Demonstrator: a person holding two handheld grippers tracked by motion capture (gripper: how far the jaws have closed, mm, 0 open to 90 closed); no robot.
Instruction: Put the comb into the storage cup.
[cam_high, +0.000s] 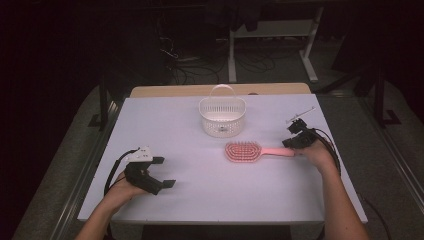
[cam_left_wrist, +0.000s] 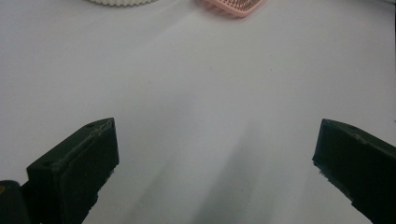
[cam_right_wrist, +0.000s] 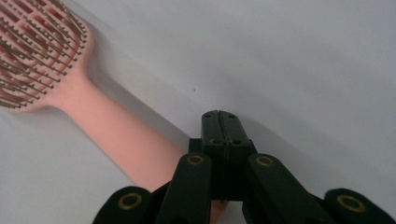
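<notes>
Right gripper (cam_right_wrist: 219, 122) down at the end of the pink hairbrush (cam_high: 250, 151) handle, jaws pressed flat together; whether any of the handle is pinched between them, cannot tell, since the handle runs beneath and beside the jaws in the right gripper view. Left gripper (cam_high: 161, 172) idle over bare table (cam_high: 200, 200), jaws spread wide, holding nothing. Brush lying bristles up near the middle, just in front of the white basket (cam_high: 222, 117). Probably the pickup step. Next: confirm a firm hold on the handle, lift level, carry toward the basket.
</notes>
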